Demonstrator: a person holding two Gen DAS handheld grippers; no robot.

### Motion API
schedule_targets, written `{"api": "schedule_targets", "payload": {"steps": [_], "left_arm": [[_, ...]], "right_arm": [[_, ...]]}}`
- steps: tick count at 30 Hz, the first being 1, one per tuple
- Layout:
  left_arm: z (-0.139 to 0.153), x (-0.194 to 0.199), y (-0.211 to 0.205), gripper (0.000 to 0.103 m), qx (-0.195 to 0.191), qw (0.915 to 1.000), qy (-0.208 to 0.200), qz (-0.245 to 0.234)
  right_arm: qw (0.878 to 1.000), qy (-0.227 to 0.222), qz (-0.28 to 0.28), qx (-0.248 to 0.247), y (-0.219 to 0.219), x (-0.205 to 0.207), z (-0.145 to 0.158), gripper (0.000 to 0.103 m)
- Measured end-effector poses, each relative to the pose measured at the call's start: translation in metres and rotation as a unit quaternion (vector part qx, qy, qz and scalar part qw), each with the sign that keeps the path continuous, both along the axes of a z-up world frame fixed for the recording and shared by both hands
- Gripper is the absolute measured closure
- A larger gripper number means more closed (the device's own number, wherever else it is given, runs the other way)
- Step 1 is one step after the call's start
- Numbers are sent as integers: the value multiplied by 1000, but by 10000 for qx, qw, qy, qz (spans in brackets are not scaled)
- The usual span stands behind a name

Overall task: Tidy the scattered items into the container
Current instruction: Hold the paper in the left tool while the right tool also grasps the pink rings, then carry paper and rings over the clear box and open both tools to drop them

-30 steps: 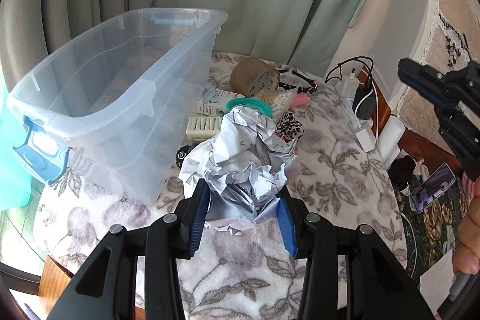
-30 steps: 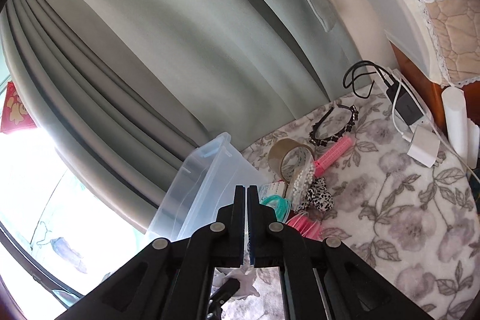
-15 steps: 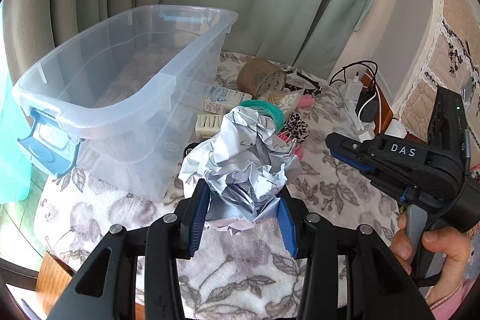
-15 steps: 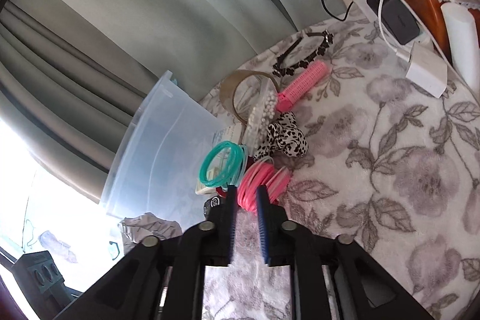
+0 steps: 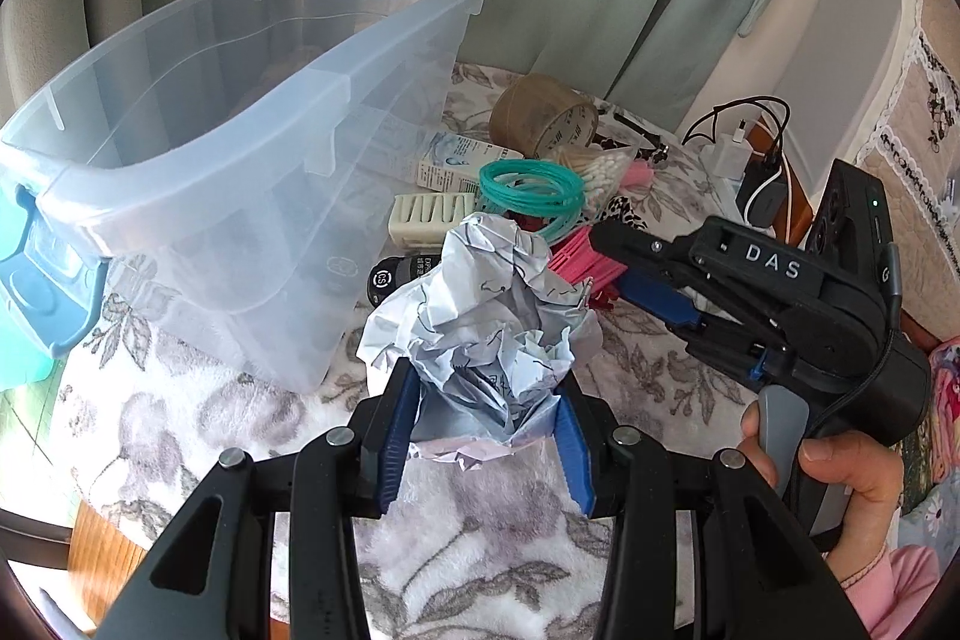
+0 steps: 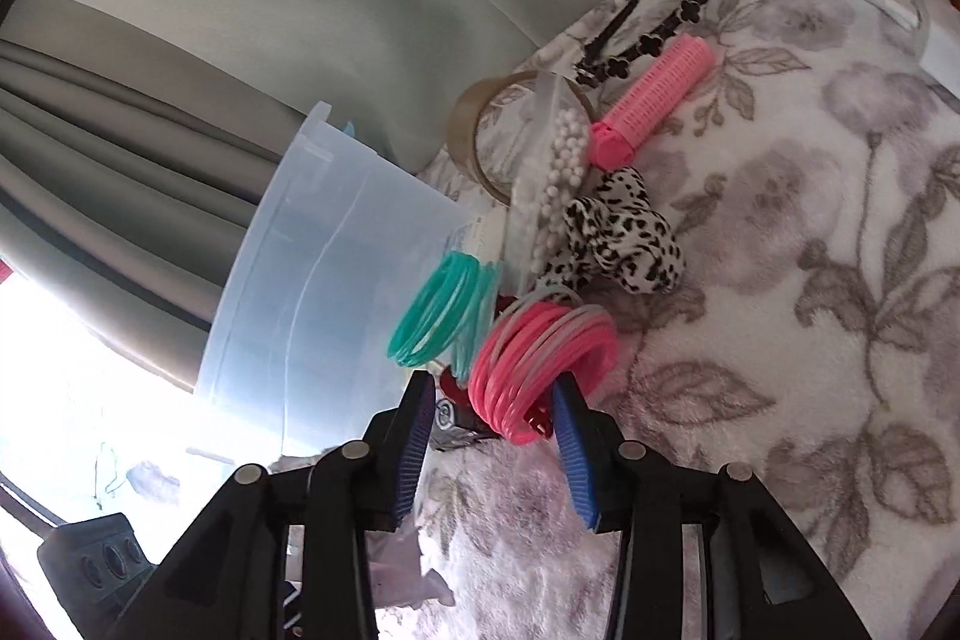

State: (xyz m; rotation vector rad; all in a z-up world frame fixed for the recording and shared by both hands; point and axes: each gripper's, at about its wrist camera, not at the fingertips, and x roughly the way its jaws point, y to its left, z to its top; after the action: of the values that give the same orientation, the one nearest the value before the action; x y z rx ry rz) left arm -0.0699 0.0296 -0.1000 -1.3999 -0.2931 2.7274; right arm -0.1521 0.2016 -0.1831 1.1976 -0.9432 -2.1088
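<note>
The right gripper, a second ago raised toward the curtain with its fingers pressed together, has dropped to the clutter on the bench. Its jaws are opening, and the pink bangles now sit partly between the fingers. In the left wrist view, the right gripper has moved from the right edge to the frame's centre, and the hand holding it now shows at lower right.
</note>
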Motion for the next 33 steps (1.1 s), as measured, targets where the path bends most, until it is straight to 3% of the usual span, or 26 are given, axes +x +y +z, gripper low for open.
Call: {"api": "schedule_targets", "payload": {"steps": [4, 6, 8, 15, 24, 27, 33], "left_arm": [[-3, -3, 0, 58, -29, 10000, -67, 1], [-5, -5, 0, 58, -47, 9999, -88, 19], [-5, -5, -2, 58, -61, 9999, -98, 52], [-1, -2, 1, 58, -98, 9999, -33, 13], [21, 15, 3, 58, -42, 9996, 281, -32], [32, 23, 4, 58, -8, 9990, 447, -69], [57, 39, 1, 58, 112, 9967, 788, -129]], "right_arm": [[9999, 53, 90, -118, -4, -12, -3, 63], [9998, 68, 78, -143, -4, -14, -4, 73], [9997, 132, 62, -203, -1, -11, -2, 91], [9980, 445, -174, -422, 25, 5, 20, 94], [9836, 1605, -702, -439, 80, 53, 109, 96], [9787, 1851, -799, -394, 76, 59, 139, 96], [9711, 2202, -829, -404, 68, 79, 171, 96]]}}
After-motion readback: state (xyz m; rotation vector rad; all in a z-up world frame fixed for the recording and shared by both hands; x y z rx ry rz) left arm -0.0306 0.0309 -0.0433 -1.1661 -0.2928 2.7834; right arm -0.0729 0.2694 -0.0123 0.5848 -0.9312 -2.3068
